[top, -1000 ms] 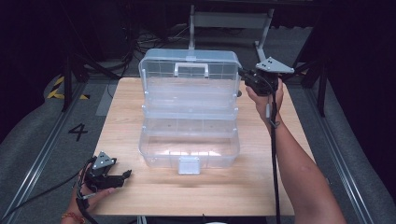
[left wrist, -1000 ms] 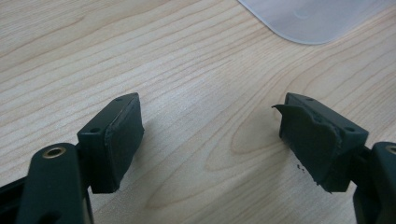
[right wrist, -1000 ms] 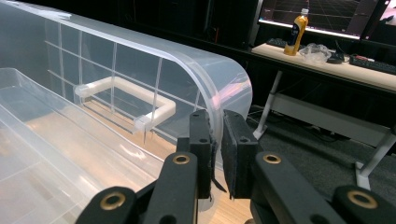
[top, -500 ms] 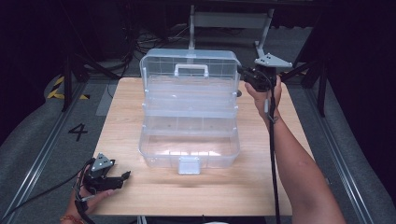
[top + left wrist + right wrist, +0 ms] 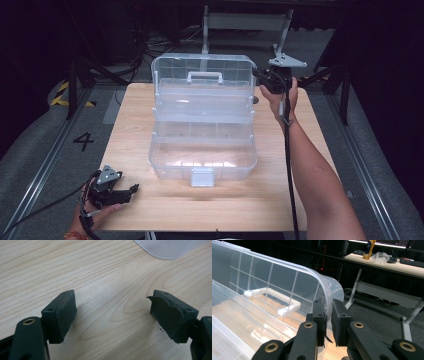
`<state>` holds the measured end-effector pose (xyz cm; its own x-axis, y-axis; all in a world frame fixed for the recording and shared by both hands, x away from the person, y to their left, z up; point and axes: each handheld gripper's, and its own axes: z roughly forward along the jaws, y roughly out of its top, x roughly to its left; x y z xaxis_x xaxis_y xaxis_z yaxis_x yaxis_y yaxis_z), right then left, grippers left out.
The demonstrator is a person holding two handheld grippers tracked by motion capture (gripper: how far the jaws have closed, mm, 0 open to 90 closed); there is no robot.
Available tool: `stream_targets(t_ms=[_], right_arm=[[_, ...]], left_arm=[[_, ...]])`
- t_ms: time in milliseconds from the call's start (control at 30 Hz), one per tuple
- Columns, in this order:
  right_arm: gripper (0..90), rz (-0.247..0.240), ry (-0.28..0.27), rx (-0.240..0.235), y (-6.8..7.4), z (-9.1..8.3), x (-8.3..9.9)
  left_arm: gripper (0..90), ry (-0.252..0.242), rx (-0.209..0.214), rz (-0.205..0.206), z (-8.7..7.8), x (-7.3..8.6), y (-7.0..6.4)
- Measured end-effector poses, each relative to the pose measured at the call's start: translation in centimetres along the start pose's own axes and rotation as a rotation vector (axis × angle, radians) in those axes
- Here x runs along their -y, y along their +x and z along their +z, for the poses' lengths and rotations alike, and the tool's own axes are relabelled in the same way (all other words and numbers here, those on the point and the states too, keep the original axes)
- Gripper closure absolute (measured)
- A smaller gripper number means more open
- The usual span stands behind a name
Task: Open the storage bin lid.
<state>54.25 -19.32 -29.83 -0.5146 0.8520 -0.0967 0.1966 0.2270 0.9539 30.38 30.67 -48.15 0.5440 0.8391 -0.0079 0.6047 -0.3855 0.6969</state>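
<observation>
Your right gripper (image 5: 262,79) pinches the right edge of the raised lid (image 5: 202,80) of the clear box (image 5: 202,150), which sits mid-table (image 5: 165,215). Your left gripper (image 5: 125,192) rests at the near-left corner, its 2 jaws spread wide.
</observation>
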Motion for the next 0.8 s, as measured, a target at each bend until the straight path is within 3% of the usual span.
stream_targets(t_ms=[800], right_arm=[[81.5,0.005,0.020,-0.001,-0.6,1.3,0.2]], left_arm=[[20.3,0.001,-0.001,-0.003,0.1,-0.1,0.0]])
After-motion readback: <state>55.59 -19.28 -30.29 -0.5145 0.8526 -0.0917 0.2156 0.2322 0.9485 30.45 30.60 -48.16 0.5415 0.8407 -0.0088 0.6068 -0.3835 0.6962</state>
